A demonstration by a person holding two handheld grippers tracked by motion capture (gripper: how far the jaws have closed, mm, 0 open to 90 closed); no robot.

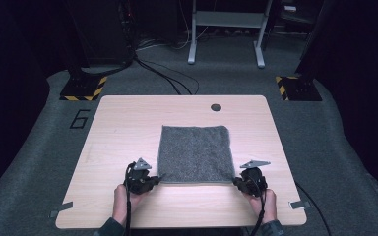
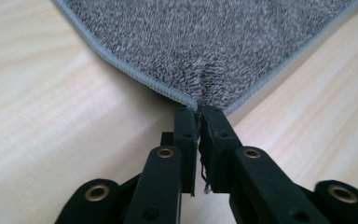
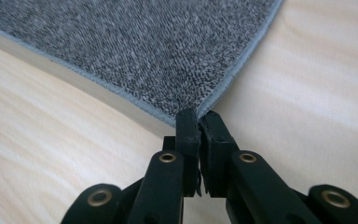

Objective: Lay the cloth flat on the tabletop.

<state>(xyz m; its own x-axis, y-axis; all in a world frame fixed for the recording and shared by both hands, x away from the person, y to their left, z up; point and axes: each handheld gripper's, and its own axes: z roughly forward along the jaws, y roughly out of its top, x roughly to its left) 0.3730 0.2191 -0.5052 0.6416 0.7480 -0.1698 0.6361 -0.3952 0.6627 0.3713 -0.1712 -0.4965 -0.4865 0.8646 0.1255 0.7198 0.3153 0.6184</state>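
While clamped: towel (image 1: 195, 153) corners, both grippers.

Your towel (image 1: 195, 153) is speckled grey, dark and light flecks mixed, edged with a plain lighter grey-blue hem. The table (image 1: 123, 123) under it is pale wood with faint streaky grain and one dark round hole (image 1: 216, 107). Your left gripper (image 1: 158, 178) and right gripper (image 1: 235, 181) are black, with brass-coloured rivets and grey plates on top. The floor (image 1: 44, 147) is dark grey, with yellow-and-black striped stand bases (image 1: 83, 88).
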